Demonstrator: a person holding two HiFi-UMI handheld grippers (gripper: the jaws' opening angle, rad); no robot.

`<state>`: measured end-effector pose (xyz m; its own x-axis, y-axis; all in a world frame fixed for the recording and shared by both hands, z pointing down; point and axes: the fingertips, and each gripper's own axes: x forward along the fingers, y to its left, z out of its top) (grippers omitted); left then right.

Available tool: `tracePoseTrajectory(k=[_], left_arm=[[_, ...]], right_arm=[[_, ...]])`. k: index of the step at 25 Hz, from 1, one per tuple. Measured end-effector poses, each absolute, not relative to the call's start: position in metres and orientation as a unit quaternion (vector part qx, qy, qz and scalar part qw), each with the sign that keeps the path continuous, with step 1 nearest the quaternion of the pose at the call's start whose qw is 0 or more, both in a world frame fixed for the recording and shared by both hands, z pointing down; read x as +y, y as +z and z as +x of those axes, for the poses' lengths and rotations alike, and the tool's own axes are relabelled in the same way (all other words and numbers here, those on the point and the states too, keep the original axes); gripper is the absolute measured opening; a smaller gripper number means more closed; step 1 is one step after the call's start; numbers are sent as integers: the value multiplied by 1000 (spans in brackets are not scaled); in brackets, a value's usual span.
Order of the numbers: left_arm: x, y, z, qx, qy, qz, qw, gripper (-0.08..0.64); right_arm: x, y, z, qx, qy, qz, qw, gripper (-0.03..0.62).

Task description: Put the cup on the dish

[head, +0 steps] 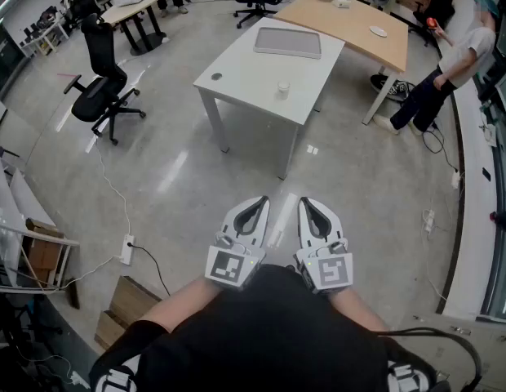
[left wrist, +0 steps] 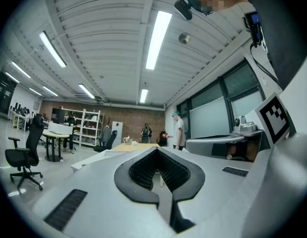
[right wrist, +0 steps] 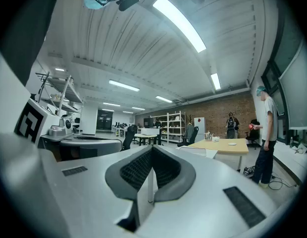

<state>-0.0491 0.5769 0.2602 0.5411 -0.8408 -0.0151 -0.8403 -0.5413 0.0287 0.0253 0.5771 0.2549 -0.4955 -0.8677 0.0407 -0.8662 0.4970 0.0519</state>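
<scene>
**A:** While we hold both tongs close to our body, above the bare floor (head: 179, 186), what do we log for them?

**B:** Left tongs (head: 255, 206): tips pressed together, nothing between them. Right tongs (head: 310, 207): same, drawn fully together and empty. They sit side by side, near each other but not touching.

**A:** Cup?

**B:** We see the cup (head: 283, 89) upright on the white desk (head: 237, 72), near its front right edge, well away from both tongs.

**A:** Dish?

**B:** We mark a pale flat dish (head: 379, 31) on the wooden desk (head: 351, 19) behind the white one, well apart from the cup.

**A:** Anything else on the white desk?

**B:** A flat grey tray (head: 287, 42) at the far end and a small dark round thing (head: 216, 77) by the left edge; we cannot tell what it is.

**A:** Surroundings?

**B:** A black office chair (head: 102, 88) stands left of the desk and a person (head: 457, 64) stands beyond the wooden one.
</scene>
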Motion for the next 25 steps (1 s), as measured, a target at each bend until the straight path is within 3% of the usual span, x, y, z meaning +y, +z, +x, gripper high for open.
tracePoseTrajectory(k=[25], left_arm=[[580,274,41,-485,3,875,10,-3]], right_arm=[[576,273,111,-871,37,490,-2,12]])
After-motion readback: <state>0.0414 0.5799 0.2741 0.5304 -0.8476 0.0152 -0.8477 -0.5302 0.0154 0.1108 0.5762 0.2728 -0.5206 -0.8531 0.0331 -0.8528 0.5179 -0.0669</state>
